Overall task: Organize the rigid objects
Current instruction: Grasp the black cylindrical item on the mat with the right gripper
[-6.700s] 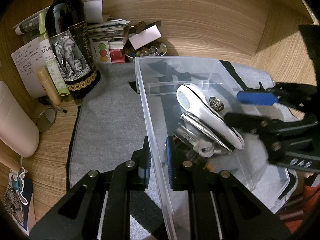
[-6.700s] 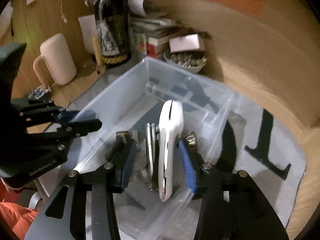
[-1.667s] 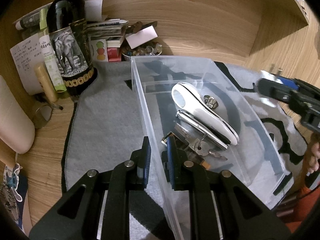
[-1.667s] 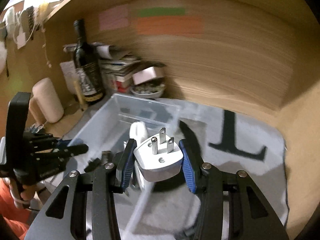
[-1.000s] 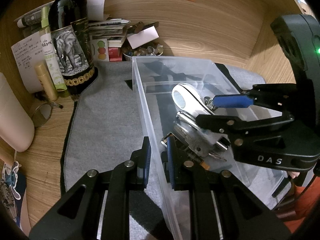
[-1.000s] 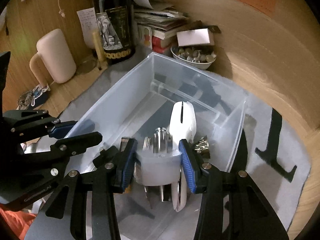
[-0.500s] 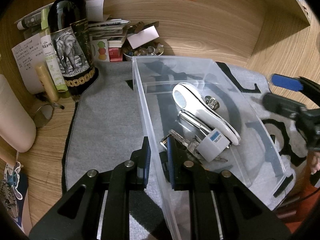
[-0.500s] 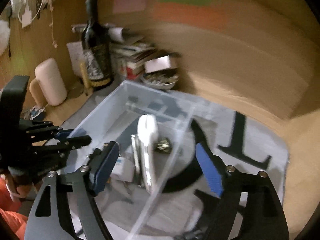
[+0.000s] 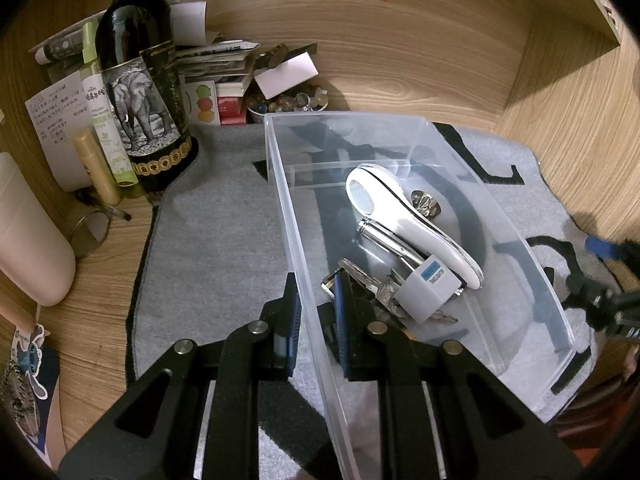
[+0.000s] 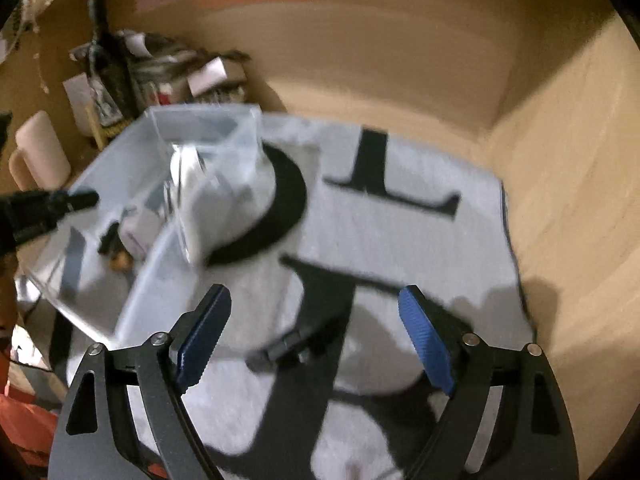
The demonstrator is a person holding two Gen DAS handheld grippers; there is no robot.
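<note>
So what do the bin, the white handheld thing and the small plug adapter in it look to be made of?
The bin: clear, slightly frosted plastic; the grey mat shows through its walls. The white handheld thing: glossy moulded plastic, likely, with highlights along its curve and a dark seam. The plug adapter: matte white plastic with a blue label.
</note>
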